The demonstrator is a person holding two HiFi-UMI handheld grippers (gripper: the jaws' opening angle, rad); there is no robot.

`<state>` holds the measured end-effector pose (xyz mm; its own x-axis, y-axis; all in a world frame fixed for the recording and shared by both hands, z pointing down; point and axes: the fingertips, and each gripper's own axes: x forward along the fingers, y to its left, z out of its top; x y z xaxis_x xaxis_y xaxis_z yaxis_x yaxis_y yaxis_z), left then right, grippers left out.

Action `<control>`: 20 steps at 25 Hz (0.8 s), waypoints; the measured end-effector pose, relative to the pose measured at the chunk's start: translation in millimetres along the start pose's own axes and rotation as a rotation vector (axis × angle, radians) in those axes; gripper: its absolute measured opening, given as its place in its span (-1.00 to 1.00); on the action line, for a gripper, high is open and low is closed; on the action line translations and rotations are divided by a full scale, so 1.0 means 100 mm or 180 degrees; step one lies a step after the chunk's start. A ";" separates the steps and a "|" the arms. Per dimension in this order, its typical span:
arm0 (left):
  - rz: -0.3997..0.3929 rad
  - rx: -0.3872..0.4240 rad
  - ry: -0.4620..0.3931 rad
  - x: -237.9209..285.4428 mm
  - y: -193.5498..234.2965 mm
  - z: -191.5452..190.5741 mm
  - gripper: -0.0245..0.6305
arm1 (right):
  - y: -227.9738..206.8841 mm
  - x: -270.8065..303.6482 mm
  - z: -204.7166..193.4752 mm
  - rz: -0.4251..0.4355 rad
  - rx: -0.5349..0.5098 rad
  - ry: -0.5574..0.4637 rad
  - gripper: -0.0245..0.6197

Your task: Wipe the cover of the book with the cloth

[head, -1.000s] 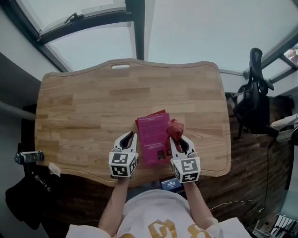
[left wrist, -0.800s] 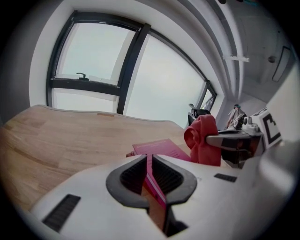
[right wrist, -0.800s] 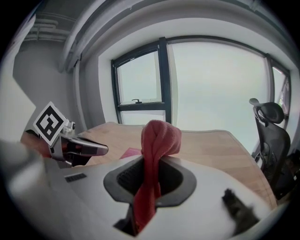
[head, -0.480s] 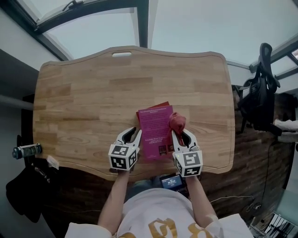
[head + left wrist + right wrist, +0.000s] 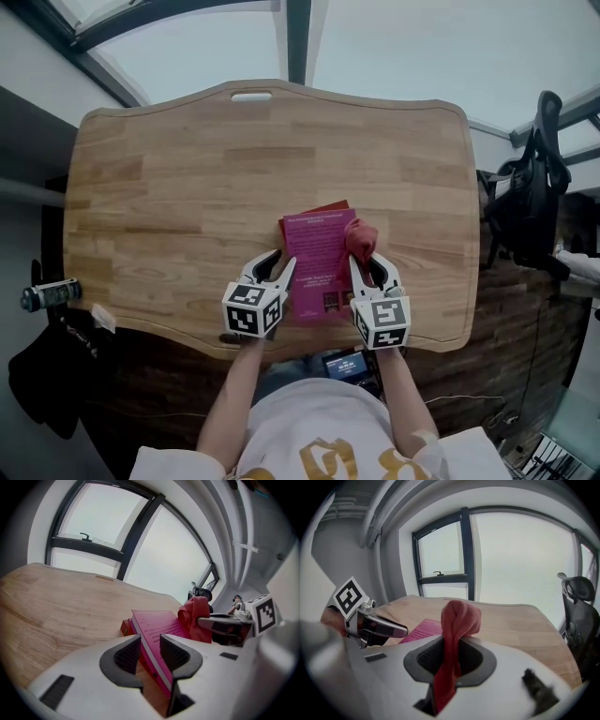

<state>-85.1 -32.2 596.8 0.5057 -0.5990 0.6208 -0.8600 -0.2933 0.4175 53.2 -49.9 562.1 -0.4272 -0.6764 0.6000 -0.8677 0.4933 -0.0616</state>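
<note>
Pinching a bunched red cloth [image 5: 457,616] between its pressed-together jaws, the right gripper [image 5: 367,269] sits just right of centre in the lower half of the head view. The cloth rises in a twisted lump above the jaw tips and lies at the right edge of the pink book [image 5: 317,264]. The book rests on the wooden table [image 5: 187,187], a little below the middle of that view and near the table's front edge. A red thing [image 5: 323,207] peeks out from under its far end. The left gripper [image 5: 279,270] is at the lower left of the book. Its jaws have just been opening and now stand spread, as the left gripper view shows. In that view the book's near left edge runs between the two dark pads, with the right-hand pad over the pink cover and the left-hand pad clear of the edge, a strip of bare wood showing between them. Whether the right-hand pad touches the cover I cannot tell. Both grippers tilt downward toward the table, and the person's forearms reach in from the bottom of the head view. A dark office chair [image 5: 534,187] stands past the table's right edge.
</note>
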 end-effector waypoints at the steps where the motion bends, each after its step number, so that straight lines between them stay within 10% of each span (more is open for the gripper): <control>1: -0.0006 -0.0013 0.0013 0.01 -0.01 -0.01 -0.52 | -0.01 0.03 0.00 0.0001 -0.0011 0.0007 -0.71; 20: -0.0324 -0.0628 0.0222 0.15 0.03 -0.13 -0.43 | -0.06 0.34 -0.07 0.0096 -0.0017 0.0327 -0.71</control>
<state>-79.2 -32.5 615.9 0.5985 -0.5188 0.6104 -0.7779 -0.1942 0.5976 46.0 -72.4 588.0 -0.4246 -0.6016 0.6766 -0.8533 0.5158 -0.0769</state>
